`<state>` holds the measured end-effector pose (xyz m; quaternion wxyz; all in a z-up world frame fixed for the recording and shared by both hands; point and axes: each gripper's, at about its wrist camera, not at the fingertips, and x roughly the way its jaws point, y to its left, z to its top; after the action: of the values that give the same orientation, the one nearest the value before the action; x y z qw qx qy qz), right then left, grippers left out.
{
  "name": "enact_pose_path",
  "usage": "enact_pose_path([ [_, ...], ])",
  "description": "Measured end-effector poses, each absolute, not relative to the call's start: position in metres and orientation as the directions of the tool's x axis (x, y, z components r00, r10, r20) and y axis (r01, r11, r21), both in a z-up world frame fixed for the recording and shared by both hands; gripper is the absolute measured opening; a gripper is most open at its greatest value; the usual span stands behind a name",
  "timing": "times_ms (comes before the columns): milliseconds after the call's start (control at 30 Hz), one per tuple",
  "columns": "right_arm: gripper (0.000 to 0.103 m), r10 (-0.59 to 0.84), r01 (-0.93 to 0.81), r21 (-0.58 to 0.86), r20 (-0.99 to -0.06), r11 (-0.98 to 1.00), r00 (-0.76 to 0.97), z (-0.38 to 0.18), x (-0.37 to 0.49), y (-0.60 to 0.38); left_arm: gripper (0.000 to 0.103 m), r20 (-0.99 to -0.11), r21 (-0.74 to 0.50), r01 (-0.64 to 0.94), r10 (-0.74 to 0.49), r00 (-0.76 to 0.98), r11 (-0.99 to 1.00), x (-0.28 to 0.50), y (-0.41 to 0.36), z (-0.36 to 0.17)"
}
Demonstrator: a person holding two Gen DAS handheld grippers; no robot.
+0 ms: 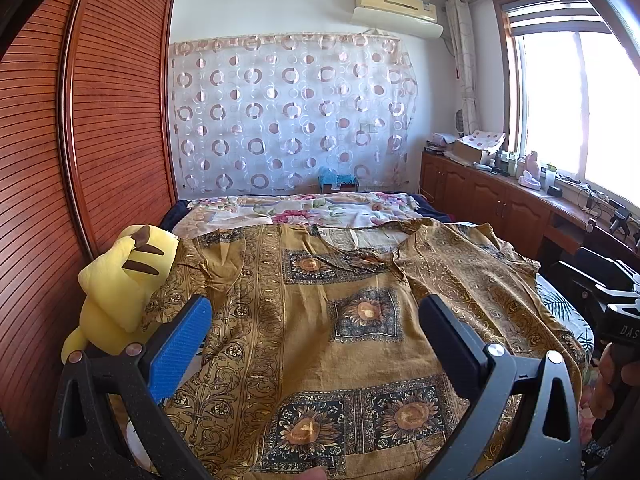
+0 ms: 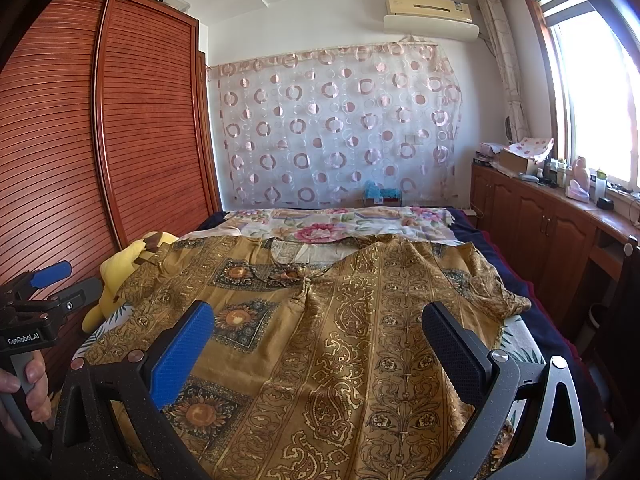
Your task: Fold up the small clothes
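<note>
Filling most of both views: bed (image 1: 560, 312) under a floral sheet (image 1: 304, 208), louvred wooden wardrobe (image 1: 60, 160) along its left side. Mustard patterned shirt (image 1: 320, 320) lies spread flat across the near end of the bed, neckline toward the far side, sleeves out to each side. Yellow plush toy (image 1: 116, 296) sits at the bed's left edge, touching the shirt's left sleeve. Left gripper (image 1: 316, 340) hovers over the shirt's lower half, jaws wide apart, nothing between them. Right gripper (image 2: 318, 344) same story: fingers spread, empty, above the shirt's right side. A hand (image 2: 24, 392) holding the left gripper's handle shows at the right wrist view's left edge.
</note>
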<state>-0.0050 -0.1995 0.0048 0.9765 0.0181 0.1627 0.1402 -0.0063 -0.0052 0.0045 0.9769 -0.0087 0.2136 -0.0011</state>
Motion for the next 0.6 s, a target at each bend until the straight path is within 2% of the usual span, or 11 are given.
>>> enact_pose_path([
  [600,0.103,0.282,-0.270,0.082,-0.312,0.959,0.907,0.0048,-0.0049,-0.1999,0.103,-0.415,-0.017,0.000,-0.007,0.910,1.000,-0.0104,-0.0051,0.0139],
])
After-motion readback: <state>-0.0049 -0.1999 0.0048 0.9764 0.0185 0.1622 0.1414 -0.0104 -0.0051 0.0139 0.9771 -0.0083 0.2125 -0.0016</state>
